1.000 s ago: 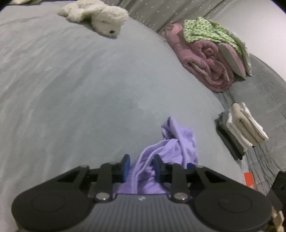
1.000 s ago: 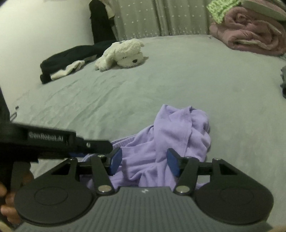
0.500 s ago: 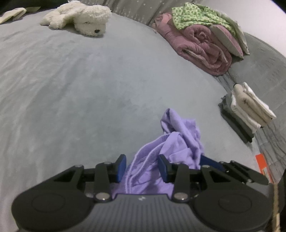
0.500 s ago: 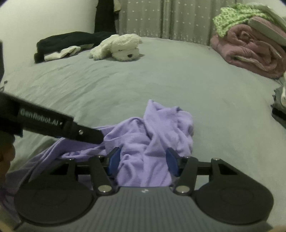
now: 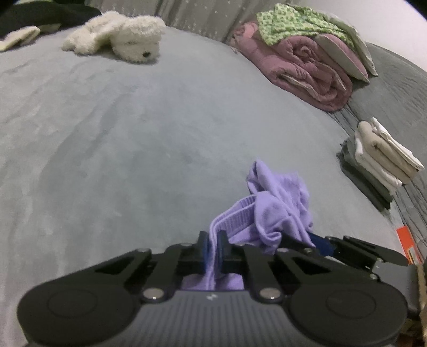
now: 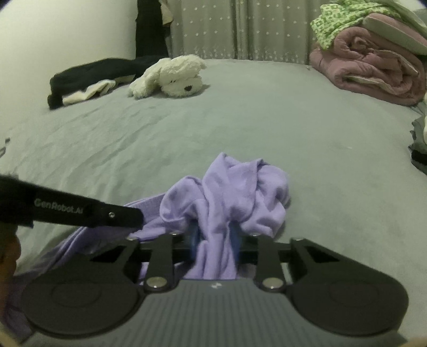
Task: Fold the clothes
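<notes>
A crumpled purple garment (image 5: pixel 277 202) lies on the grey bed (image 5: pixel 133 133), close in front of both grippers. My left gripper (image 5: pixel 212 247) has its jaws closing, and its blue pads pinch the ribbed purple band. In the right wrist view the same purple garment (image 6: pixel 234 192) bunches up between the pads of my right gripper (image 6: pixel 214 236), whose jaws are closing and press on a thick fold of it. The left gripper's fingers (image 6: pixel 114 215) reach in from the left onto the cloth's edge. The cloth under both grippers is hidden.
A white plush dog (image 5: pixel 125 44) lies at the far side. A rolled pink quilt (image 5: pixel 307 74) with green patterned cloth (image 5: pixel 291 21) sits back right. A stack of folded clothes (image 5: pixel 379 157) stands at the right. Dark clothes (image 6: pixel 88 77) lie far left.
Both grippers went from open around the purple cloth to closed on it. The cloth has bunched up between the right pads, and the ribbed band is now pinched by the left.
</notes>
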Tool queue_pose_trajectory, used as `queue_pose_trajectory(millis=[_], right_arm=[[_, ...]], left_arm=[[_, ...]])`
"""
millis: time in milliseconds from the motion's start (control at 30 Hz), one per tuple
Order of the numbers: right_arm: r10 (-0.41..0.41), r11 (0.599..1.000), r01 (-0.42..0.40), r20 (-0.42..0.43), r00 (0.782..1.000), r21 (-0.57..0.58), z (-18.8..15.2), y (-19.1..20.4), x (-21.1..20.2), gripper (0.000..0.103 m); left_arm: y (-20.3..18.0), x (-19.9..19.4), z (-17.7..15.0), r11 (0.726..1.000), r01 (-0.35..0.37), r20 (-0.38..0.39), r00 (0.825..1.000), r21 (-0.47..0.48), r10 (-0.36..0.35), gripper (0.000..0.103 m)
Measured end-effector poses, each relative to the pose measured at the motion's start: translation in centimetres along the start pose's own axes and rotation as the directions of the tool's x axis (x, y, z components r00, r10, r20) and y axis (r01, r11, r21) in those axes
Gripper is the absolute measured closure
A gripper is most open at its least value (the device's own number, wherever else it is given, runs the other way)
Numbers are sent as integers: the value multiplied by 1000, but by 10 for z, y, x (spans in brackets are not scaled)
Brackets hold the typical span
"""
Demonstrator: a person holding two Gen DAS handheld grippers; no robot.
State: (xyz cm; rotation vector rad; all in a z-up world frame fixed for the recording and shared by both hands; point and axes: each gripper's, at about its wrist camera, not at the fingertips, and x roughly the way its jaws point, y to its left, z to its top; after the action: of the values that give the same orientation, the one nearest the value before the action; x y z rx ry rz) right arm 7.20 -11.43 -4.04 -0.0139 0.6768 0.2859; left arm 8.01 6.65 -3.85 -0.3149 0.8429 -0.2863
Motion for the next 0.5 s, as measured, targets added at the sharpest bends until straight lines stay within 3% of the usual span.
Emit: queue_pose_trajectory(millis=[67,233,333,500], right_arm=[[-3,1000,3,18,1000,28,2,-4,-3,88],[-25,997,17,89,996,81,8,-14,-17,91],[-98,992,86,132,986,95,11,-21,-24,95],[-112,976,80,152,982,204,15,-49,-29,96]], left_arm=[[3,-5,3,1000,-14,30,999,-11,15,97],[16,-22,11,997,-3,106,994,-72,10,97],[24,-31,16,995,-48,152,987,-84,60,97],[46,-41,25,986,-14,191,981,-165,46,97]])
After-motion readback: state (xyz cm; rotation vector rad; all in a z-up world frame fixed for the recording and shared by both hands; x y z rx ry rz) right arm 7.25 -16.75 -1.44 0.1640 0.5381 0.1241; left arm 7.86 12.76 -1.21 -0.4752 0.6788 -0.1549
